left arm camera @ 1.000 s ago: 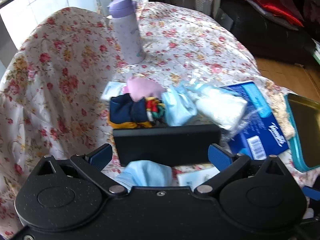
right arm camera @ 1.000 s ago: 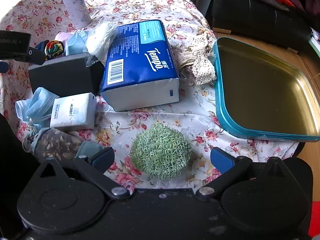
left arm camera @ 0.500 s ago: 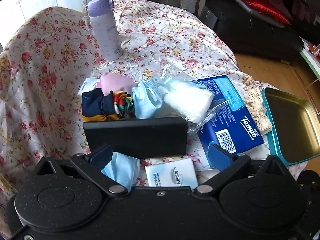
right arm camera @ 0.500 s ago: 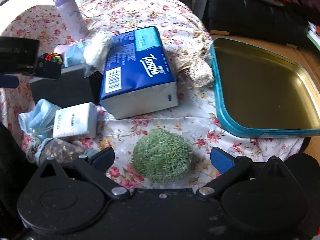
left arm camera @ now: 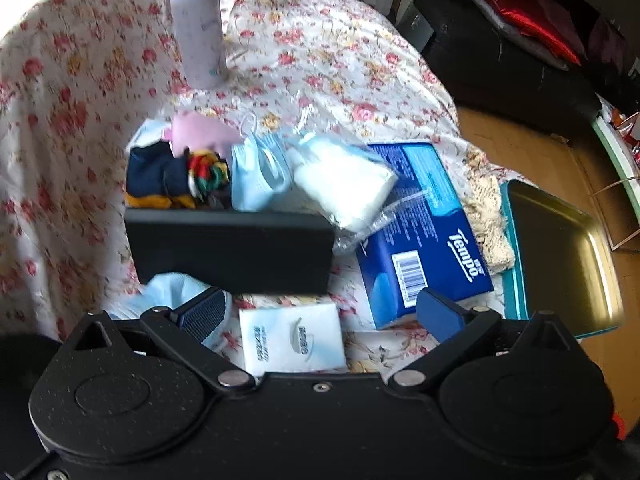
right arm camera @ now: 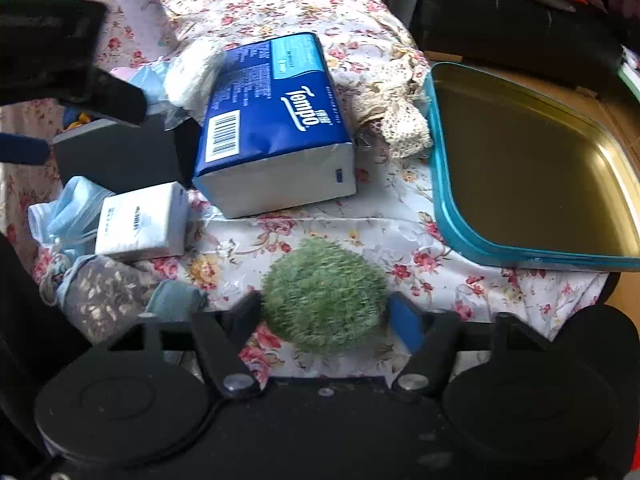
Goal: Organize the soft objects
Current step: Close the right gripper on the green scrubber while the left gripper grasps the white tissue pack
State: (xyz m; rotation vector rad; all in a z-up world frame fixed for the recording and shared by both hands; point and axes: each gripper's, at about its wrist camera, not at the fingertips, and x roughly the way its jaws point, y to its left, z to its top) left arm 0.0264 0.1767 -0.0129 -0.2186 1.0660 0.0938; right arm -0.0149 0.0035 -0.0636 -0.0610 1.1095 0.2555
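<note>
In the right wrist view, my right gripper [right arm camera: 326,314] has its fingers closed in against both sides of a green fuzzy ball [right arm camera: 324,294] on the floral cloth. A teal tray [right arm camera: 438,168] lies to the right. In the left wrist view, my left gripper [left arm camera: 320,310] is open above a small white tissue pack [left arm camera: 292,338], with a blue face mask [left arm camera: 168,290] by its left finger. A blue Tempo tissue pack [left arm camera: 424,236], a black box [left arm camera: 230,250], socks [left arm camera: 168,178], another blue mask [left arm camera: 256,178] and a bag of white cotton [left arm camera: 344,182] lie beyond.
A purple bottle [left arm camera: 198,26] stands at the back of the table. A lace cloth [right arm camera: 394,114] lies between the Tempo pack and the tray. A grey patterned pouch [right arm camera: 100,300] sits at the front left. A dark sofa [left arm camera: 520,48] and wooden floor lie beyond the table.
My right gripper's fingers have closed in from wide open onto the green ball. My left gripper has pulled back and now hovers over the small white tissue pack.
</note>
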